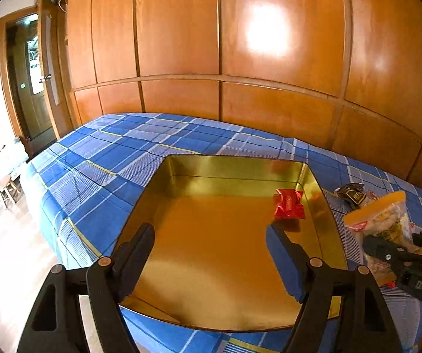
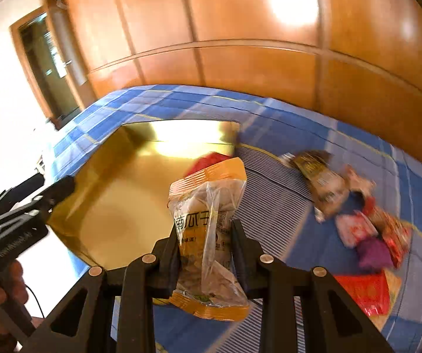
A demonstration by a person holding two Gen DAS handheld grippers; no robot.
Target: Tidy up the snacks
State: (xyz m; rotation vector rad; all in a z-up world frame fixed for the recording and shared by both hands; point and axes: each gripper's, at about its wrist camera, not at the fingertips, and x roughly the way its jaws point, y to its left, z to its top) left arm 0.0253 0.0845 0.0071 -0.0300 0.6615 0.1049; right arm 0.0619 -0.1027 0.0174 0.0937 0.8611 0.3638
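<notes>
In the lower centre of the right wrist view, our right hand-held gripper (image 2: 206,235) is clamped on a seed packet (image 2: 208,229), a clear plastic pouch with orange bands at top and bottom, held upright by its middle above the bed (image 2: 284,135) at the near right edge of the gold tin (image 2: 117,194). We judge it light and soft: the film crumples between the pads and the loose contents can shift, so a grip across the filled belly seems safer than one on the slick sealed edge, which could slide out. At the bottom of the left wrist view, our left hand-held gripper (image 1: 211,235) hangs over the tin with its jaws spread and nothing between them. One red wrapped sweet (image 1: 289,205) already lies in the tin's far right corner. At the right of the right wrist view, a heap of other packets (image 2: 358,226) waits on the blue checked cover; they look equally light and crinkly, though blur hides their detail.
</notes>
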